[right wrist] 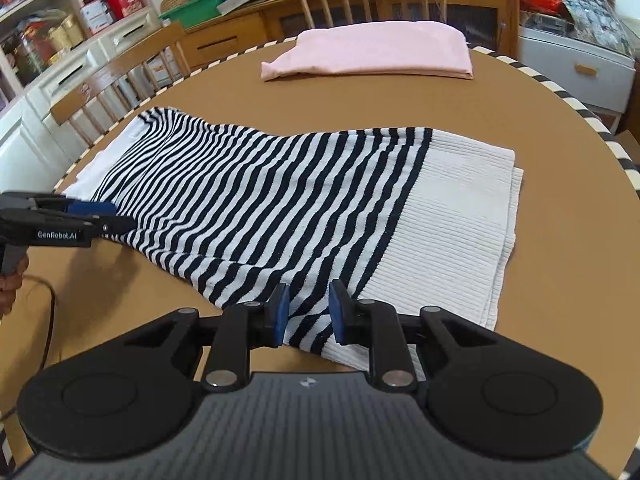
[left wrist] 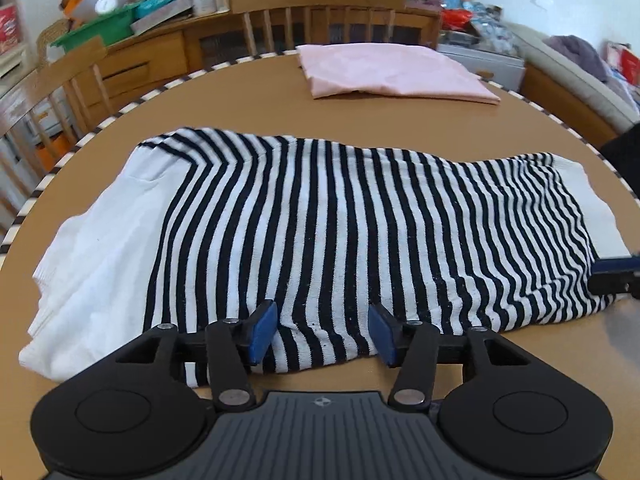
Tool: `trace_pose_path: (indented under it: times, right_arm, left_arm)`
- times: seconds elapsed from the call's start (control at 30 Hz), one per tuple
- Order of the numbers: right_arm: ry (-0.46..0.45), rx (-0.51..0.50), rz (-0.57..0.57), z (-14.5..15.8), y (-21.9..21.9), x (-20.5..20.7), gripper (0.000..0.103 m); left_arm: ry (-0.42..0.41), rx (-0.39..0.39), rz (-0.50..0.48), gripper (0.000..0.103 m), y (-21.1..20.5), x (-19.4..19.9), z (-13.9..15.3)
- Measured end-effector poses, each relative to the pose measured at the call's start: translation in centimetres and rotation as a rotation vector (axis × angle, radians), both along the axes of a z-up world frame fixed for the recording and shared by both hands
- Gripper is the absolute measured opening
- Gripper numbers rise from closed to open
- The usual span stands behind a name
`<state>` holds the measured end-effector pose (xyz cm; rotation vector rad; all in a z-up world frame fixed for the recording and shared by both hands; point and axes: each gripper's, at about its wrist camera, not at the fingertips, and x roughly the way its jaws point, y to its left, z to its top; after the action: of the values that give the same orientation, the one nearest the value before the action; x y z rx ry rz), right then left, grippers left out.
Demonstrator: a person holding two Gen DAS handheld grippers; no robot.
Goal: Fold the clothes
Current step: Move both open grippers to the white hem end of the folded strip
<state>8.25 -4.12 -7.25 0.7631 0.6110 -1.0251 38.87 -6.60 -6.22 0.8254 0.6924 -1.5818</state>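
A black-and-white striped sweater [left wrist: 320, 220] lies flat across the round wooden table [left wrist: 240, 96], with white ribbed bands at both ends. My left gripper [left wrist: 322, 330] is open at the sweater's near edge, and striped fabric lies between its blue pads. In the right wrist view the sweater [right wrist: 280, 200] runs from far left to near right. My right gripper [right wrist: 308, 312] has narrowed onto a puckered fold of the near edge, beside the white hem band. Each gripper also shows at the edge of the other's view: the right gripper [left wrist: 614, 274] and the left gripper [right wrist: 116, 218].
A folded pink garment [left wrist: 392, 72] [right wrist: 372, 56] sits at the table's far side. Wooden chairs [left wrist: 320, 4] [right wrist: 120, 76] ring the table, with cluttered sideboards and shelves behind. A hand [right wrist: 10, 288] and a cable [right wrist: 50, 320] are at the near left. Bare tabletop [right wrist: 560, 280] lies to the right.
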Motion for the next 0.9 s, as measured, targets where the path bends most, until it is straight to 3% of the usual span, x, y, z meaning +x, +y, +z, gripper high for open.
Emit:
trace_pose_path:
  times: [0.1,0.2,0.5,0.73,0.9]
  right_arm:
    - [-0.029,-0.033,-0.014,0.8,0.9,0.5,0.027]
    - [-0.039,-0.091,-0.027,2.0,2.5,1.1,0.030]
    - [-0.010,-0.088,-0.059,3.6,4.2,0.4,0.032]
    - [0.011,-0.098,0.089,3.7,1.6,-1.7,0.035]
    - [0.018,-0.111,0.251,3.4,-1.3,-3.9,0.035]
  left_arm:
    - [0.044,-0.017,-0.015,0.050,1.2,-1.5,1.5]
    - [0.038,-0.053,-0.064,0.053,2.7,-4.0,3.0]
    - [0.122,-0.055,-0.054,0.056,4.5,-8.8,3.8]
    - [0.117,-0.056,0.058,0.056,4.8,-12.6,3.2]
    - [0.139,-0.073,0.243,0.056,4.2,-16.3,2.7]
